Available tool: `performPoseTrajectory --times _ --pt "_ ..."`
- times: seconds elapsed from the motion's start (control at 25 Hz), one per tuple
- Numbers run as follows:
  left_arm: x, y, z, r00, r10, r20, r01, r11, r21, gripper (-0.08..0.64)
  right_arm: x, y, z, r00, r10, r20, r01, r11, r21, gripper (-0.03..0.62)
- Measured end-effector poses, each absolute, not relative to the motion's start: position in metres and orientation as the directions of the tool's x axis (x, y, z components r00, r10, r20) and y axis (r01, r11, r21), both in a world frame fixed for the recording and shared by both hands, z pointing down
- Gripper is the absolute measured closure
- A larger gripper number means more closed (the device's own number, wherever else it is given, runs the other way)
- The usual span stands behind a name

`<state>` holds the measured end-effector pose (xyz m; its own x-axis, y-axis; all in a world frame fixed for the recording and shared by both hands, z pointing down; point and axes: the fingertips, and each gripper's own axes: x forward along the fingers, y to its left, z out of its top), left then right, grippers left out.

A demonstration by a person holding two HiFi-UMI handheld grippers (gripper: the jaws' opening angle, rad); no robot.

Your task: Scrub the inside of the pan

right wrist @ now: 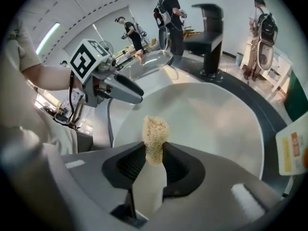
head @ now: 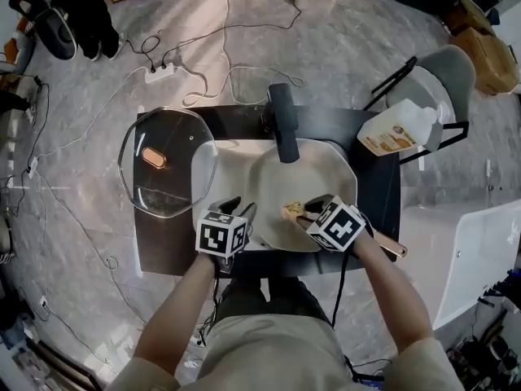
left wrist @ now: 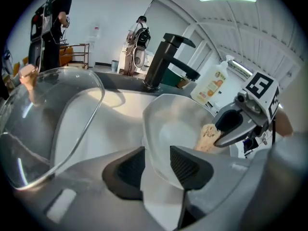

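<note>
No words, brand names or numbers can be read anywhere. The white bottle (head: 400,125) just right of the pan (head: 326,173) carries an orange and yellow label (head: 383,142), but its print is too small and blurred to make out. At the pan's near rim, the marker cubes on the left gripper (head: 242,212) and right gripper (head: 306,215) show only black-and-white square code patterns, not letters.

The pan (head: 321,177) has a cream interior and a black handle (head: 283,125); the scrub brush (head: 293,211) has tan bristles. At the pan's 9 o'clock the glass lid (head: 175,182) is clear with a copper-brown knob (head: 153,158); at 2 o'clock the bottle (head: 396,129) is white with an orange label. The table (head: 163,251) is black, the floor (head: 366,39) grey-marbled, and the cubes (head: 221,236) on the left gripper (head: 236,212) and right gripper (head: 308,214) are white with black square markers.
</note>
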<state>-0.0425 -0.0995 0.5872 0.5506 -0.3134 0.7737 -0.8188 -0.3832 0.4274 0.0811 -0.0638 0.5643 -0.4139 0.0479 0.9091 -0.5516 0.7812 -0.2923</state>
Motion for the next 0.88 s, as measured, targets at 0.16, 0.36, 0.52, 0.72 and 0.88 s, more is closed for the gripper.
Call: performPoseTrajectory --times 0.16,0.36,0.52,0.72,0.88 --pt "-0.042 -0.104 0.608 0.538 -0.303 0.787 -0.837 -0.309 0.452 0.396 0.073 -0.059 0.591 -0.401 0.146 0.905 -0.480 0.807 -0.343 0.479" --pt "-0.042 -0.104 0.617 0.535 -0.288 0.794 -0.840 -0.280 0.464 0.423 0.057 -0.051 0.612 -0.392 0.242 0.888 -0.407 0.820 -0.403 0.476" --pt "-0.041 -0.105 0.624 0.533 -0.288 0.795 -0.844 -0.254 0.473 0.507 0.044 -0.057 0.621 -0.397 0.264 0.879 -0.380 0.825 -0.419 0.474" --pt "-0.040 -0.103 0.629 0.555 -0.271 0.786 -0.830 -0.238 0.504 0.517 0.030 -0.069 0.631 -0.431 0.253 0.866 -0.381 0.819 -0.429 0.472" --pt "-0.039 -0.106 0.630 0.577 -0.252 0.777 -0.816 -0.234 0.529 0.517 0.013 -0.086 0.634 -0.486 0.178 0.856 -0.379 0.839 -0.390 0.472"
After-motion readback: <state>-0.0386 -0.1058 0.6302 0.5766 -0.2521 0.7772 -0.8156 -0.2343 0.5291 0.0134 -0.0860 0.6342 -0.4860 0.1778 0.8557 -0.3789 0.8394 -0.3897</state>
